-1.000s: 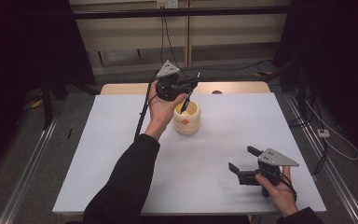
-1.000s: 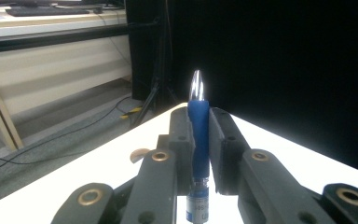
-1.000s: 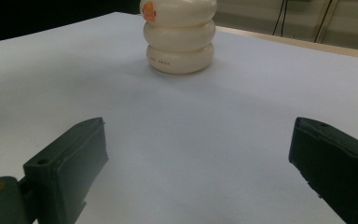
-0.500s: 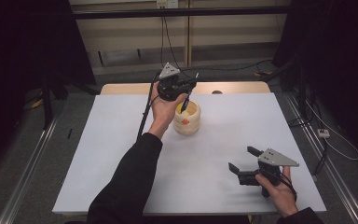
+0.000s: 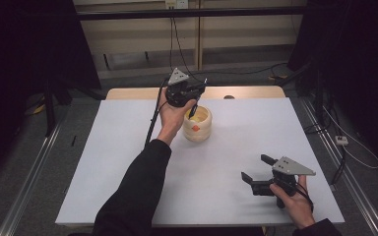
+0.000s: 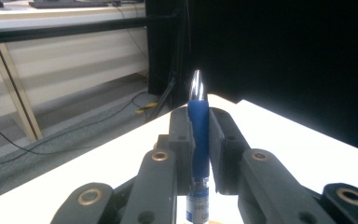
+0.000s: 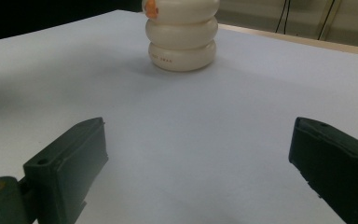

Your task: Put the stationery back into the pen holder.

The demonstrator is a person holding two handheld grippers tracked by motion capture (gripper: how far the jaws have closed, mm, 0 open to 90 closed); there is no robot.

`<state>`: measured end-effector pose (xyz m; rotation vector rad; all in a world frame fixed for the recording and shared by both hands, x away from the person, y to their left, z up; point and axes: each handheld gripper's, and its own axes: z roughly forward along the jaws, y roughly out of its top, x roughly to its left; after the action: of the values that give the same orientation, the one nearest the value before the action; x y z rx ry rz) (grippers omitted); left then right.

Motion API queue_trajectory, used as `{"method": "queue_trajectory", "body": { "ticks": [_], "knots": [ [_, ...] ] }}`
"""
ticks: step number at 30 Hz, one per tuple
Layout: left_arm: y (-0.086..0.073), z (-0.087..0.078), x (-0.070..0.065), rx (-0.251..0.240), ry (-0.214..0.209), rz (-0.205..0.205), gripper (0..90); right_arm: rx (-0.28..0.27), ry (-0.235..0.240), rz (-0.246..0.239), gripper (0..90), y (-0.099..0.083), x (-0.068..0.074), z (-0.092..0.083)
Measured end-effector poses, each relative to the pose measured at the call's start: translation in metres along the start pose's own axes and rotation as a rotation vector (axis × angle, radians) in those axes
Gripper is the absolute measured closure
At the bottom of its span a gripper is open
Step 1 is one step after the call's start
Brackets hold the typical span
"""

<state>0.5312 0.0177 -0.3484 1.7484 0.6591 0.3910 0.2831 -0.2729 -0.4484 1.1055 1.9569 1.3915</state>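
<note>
A cream ribbed cup [image 5: 197, 124] with an orange mark stands at the middle back of the white table [image 5: 128, 162]. My left gripper [image 5: 193, 98] hovers just above it, shut on a blue pen [image 5: 193, 109] that slants down with its lower end at the cup's mouth. In the left gripper view the pen [image 6: 198, 135] stands clamped between the jaws of that gripper [image 6: 198, 126], silver tip away from the camera. My right gripper [image 5: 255, 167] rests open near the front right with nothing between its jaws. The right gripper view shows the cup [image 7: 182, 37] well beyond the open gripper [image 7: 196, 154].
A wooden strip [image 5: 246, 92] runs along the table's far edge. Cables [image 5: 354, 142] lie on the floor to the right, and dark stands and curtains flank both sides. Bare white surface spreads between the cup and the right gripper.
My left gripper has sunk slightly toward the cup with the pen still clamped. The right gripper has stayed where it was.
</note>
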Motion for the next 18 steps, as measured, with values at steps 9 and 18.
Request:
{"method": "queue_trajectory", "body": {
  "ticks": [9, 18],
  "knots": [
    [-0.013, 0.001, 0.002, 0.019, -0.016, -0.039, 80.7, -0.001, 0.001, 0.002, 4.2, 0.0, 0.0, 0.0],
    [-0.018, -0.005, 0.005, 0.055, 0.009, -0.021, 80.0, 0.001, 0.0, 0.0, 4.2, 0.0, 0.0, 0.0]
  ]
}}
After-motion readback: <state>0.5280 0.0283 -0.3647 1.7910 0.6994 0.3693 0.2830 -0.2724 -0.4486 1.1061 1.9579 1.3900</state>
